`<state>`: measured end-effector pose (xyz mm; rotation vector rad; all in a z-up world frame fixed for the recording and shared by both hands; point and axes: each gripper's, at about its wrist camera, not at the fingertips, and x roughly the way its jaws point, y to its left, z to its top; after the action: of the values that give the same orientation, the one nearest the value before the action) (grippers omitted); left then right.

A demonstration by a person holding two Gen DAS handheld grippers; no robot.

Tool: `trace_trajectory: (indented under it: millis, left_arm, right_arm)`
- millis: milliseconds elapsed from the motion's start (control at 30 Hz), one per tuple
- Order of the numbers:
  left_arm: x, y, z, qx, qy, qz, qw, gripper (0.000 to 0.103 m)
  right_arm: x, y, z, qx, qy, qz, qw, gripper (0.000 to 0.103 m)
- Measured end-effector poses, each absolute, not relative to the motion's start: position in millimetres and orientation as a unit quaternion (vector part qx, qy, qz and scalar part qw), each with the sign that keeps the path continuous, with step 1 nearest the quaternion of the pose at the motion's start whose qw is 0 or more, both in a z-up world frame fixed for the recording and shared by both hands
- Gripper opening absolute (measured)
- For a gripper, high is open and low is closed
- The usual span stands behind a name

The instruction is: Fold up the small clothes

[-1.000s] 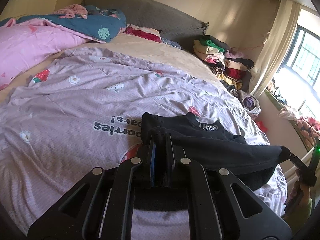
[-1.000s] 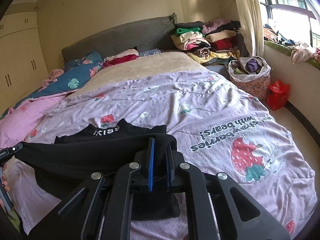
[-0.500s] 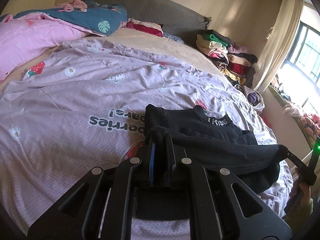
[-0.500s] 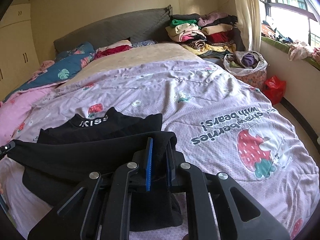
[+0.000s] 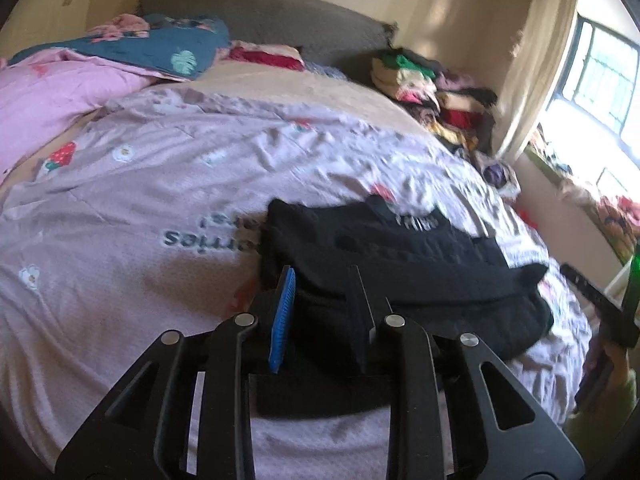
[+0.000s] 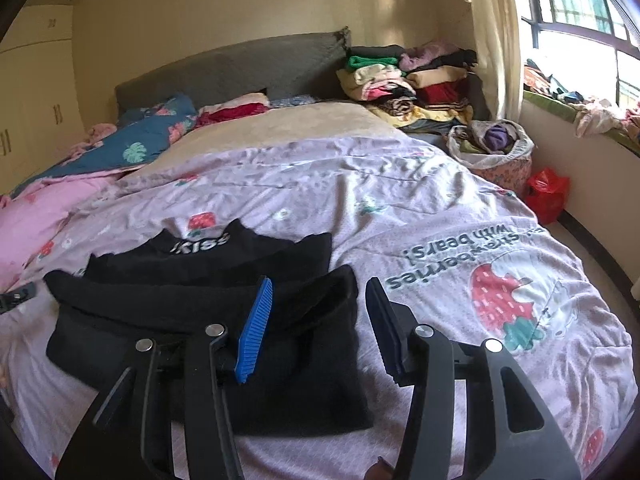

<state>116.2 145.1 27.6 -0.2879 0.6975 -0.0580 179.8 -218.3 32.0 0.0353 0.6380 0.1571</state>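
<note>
Lilac strawberry-print quilt (image 6: 400, 208) covers the bed and serves as the folding surface, with a grey headboard (image 6: 240, 68) behind it. Taking the black top (image 6: 208, 280) as landmark: to its left in the right wrist view lies pink bedding (image 6: 28, 220), and the top itself rests on the near part of the quilt, collar away from the cameras, its lower part doubled over its body. The left gripper (image 5: 320, 284) hovers at the top's near left edge, fingers spread and holding nothing. The right gripper (image 6: 320, 292) sits at the top's near right corner, likewise spread wide and empty. Right of the top is the quilt's large strawberry print (image 6: 504, 300). Judging by this, a bottom-up fold has just been laid and released; the next move probably calls for regripping a side edge to fold across.
</note>
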Motion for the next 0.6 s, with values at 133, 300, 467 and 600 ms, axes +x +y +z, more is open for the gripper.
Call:
trace_trajectory:
  millis: [133,300,467,600]
  left_arm:
    - [120,125,11,-0.125,0.372,-0.049,0.919,0.01]
    - [126,108,-5,-0.089,0.389,-0.048,0.916,0.007]
    - [142,107,-16,-0.069,0.406,-0.031,0.911,0.007]
    - [154,106,-21,-0.051,0.413,-0.024,0.909,0.007]
  right_arm:
    - [175,-202,21,-0.012,0.34,0.108,0.934,0.012]
    - [181,-177,-5,-0.051,0.389,0.125,0.911,0.012]
    - [197,-166,-30,-0.073,0.427,0.116,0.894,0.011]
    - [214,-161,-38,-0.077,0.433,0.12,0.89,0.011]
